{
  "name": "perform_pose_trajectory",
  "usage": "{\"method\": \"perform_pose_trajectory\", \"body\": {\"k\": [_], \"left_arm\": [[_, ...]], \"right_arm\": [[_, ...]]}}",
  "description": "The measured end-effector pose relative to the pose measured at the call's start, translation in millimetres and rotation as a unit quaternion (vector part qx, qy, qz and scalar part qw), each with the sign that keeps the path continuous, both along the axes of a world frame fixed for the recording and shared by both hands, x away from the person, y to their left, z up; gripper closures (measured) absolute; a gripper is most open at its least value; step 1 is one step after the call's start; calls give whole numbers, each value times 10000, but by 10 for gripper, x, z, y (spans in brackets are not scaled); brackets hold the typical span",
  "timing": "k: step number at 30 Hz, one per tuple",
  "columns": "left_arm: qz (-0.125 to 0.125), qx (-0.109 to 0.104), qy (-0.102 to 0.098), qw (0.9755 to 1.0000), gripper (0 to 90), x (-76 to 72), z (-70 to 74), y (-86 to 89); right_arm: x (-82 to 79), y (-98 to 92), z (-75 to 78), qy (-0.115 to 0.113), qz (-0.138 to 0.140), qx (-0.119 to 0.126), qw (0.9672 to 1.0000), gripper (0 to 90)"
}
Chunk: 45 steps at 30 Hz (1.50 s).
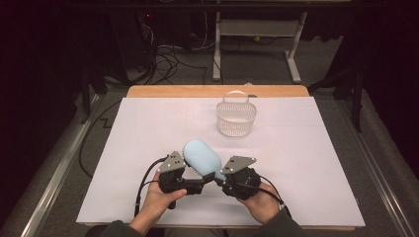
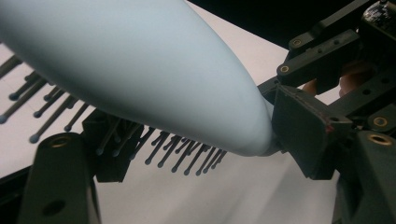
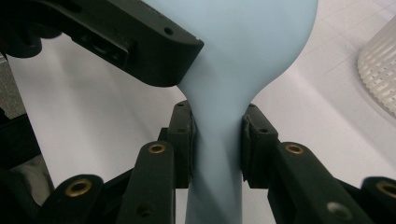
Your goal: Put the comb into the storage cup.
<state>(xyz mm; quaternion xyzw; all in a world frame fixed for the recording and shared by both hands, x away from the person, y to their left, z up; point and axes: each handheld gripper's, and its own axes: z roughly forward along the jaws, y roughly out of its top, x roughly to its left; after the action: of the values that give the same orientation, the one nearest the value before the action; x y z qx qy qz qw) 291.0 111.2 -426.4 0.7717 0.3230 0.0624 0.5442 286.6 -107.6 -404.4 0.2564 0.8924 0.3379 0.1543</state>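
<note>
A light blue hairbrush [image 1: 200, 155] with dark bristles [image 2: 182, 156] is held just above the white table cover, between both grippers. My right gripper [image 3: 217, 140] is shut on its narrow handle, one pad on each side. My left gripper [image 2: 208, 140] closes across the base of the brush head: one pad sits among the bristles, the other presses the smooth back near the neck. In the high view the left gripper [image 1: 197, 185] and right gripper [image 1: 221, 177] meet under the brush, near the table's front edge. One of the left gripper's fingers [image 3: 140, 42] crosses the top left of the right gripper view.
A white slatted basket [image 1: 236, 116] with a handle stands at the back middle of the white cover [image 1: 306, 163]; its wall [image 3: 380, 70] is close on the right. Cables and desk legs lie on the floor beyond the table's wooden far edge [image 1: 217, 91].
</note>
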Motion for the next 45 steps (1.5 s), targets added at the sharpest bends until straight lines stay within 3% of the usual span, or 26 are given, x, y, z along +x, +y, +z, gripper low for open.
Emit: {"method": "perform_pose_trajectory", "body": {"k": [10,22,31,45], "left_arm": [[-39,-531,302,9981,392,-1,58,75],[-242,-990,628,9928,483,20,93,163],[-320,-1169,629,9906,520,1,131,194],[-369,-1044,307,9934,534,-53,195,186]], "right_arm": [[2,10,-11,-18,24,-20,10000,708],[-3,15,-18,-28,70,0,10000,708],[-4,42,-27,-28,138,39,9999,707],[-9,46,-21,-33,214,204,9996,702]]}}
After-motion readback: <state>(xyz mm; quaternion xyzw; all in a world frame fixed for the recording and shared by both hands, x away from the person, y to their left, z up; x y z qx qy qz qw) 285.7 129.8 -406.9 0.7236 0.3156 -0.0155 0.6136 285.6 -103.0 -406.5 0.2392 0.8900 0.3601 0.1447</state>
